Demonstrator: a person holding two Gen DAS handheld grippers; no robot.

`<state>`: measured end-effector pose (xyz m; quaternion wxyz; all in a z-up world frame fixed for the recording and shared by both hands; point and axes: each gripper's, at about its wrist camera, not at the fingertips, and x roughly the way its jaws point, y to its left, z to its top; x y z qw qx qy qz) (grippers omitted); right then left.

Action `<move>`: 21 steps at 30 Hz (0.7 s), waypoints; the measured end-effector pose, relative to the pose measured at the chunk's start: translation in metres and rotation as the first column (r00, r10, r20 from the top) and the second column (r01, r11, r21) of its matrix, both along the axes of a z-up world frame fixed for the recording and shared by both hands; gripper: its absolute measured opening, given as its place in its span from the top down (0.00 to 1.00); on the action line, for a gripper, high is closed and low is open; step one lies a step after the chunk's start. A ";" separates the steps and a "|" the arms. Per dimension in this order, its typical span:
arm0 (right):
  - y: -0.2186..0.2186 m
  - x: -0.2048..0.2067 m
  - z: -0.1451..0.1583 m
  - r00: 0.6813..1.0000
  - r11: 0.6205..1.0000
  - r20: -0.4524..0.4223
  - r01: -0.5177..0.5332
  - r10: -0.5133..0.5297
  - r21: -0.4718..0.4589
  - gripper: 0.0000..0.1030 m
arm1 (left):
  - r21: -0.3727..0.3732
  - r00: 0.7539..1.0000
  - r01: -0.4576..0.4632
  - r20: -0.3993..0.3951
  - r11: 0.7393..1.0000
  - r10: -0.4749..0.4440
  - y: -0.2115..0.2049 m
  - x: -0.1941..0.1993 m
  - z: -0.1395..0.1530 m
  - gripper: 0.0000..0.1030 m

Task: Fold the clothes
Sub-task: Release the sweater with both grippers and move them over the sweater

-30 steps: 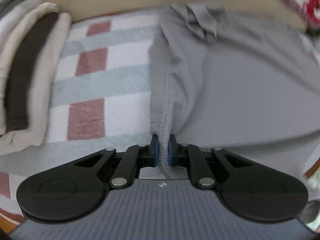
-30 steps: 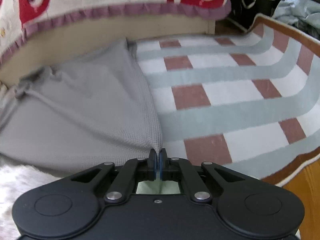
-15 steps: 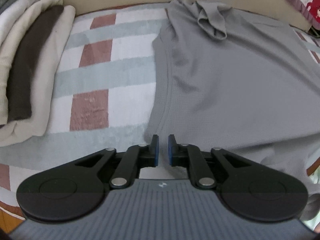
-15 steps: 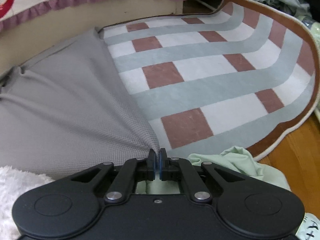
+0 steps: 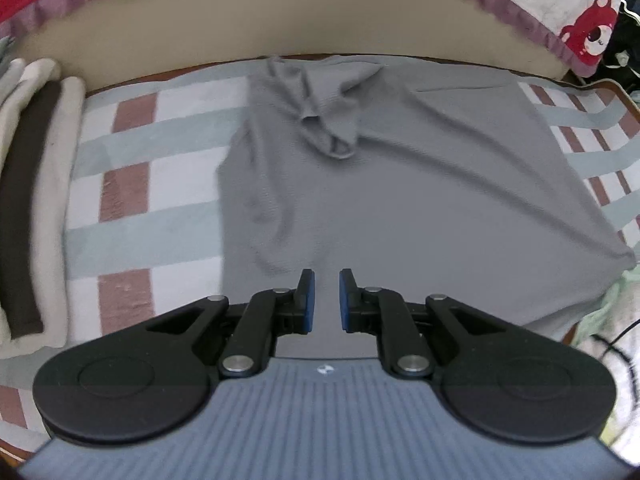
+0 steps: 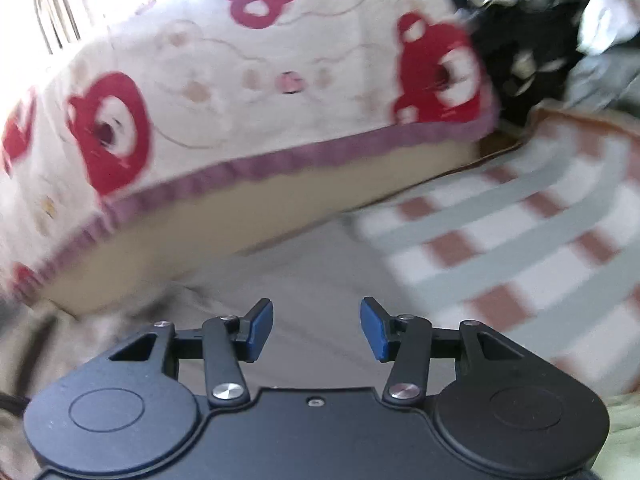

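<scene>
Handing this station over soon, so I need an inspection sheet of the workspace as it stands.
Surface: checked rug on a wooden floor.
Job's things: grey garment spread on the rug, one sleeve bunched near its top; folded pile along the rug's left edge.
Clutter: pale green cloth at the garment's right corner.
Grippers: left gripper jaws slightly apart, empty; right gripper jaws opening, nothing between.
Cables: black cable at right.
Surroundings: bear-print bedspread over a bed edge.

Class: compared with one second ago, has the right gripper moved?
Yes. The right gripper has swung up toward the bear-print bedspread, which now fills its view; its jaws are opening, nothing between them.
</scene>
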<state>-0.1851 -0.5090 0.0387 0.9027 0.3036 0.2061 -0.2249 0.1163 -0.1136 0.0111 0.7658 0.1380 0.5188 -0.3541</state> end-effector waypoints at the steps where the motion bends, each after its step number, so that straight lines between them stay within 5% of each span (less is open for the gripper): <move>1: 0.002 0.010 -0.012 0.998 0.999 0.056 -0.002 0.000 0.043 0.47 | 0.010 1.000 0.008 -0.013 1.000 -0.008 -0.009 -0.001 0.004 0.88; 3: 0.009 0.026 -0.040 0.998 0.994 0.055 0.005 -0.011 0.108 0.48 | 0.026 0.999 0.017 -0.042 1.000 -0.016 -0.024 -0.003 0.013 0.88; 5: 0.018 0.044 -0.047 0.993 0.996 -0.115 0.006 0.004 0.083 0.48 | 0.035 0.998 0.028 -0.058 0.999 -0.026 -0.035 -0.005 0.025 0.88; 8: 0.024 0.045 -0.040 0.994 1.000 -0.106 0.001 -0.002 -0.005 0.47 | 0.064 0.996 0.089 -0.021 0.994 -0.087 -0.051 -0.010 0.049 0.81; 12: 0.009 0.040 -0.048 0.997 0.997 -0.075 0.039 -0.034 0.069 0.47 | 0.166 0.968 0.207 0.105 0.964 -0.226 -0.077 -0.012 0.078 0.58; 21: -0.010 0.044 -0.061 0.997 0.987 -0.060 0.061 -0.053 0.147 0.47 | 0.137 0.964 0.218 0.126 0.966 -0.236 -0.147 0.001 0.058 0.57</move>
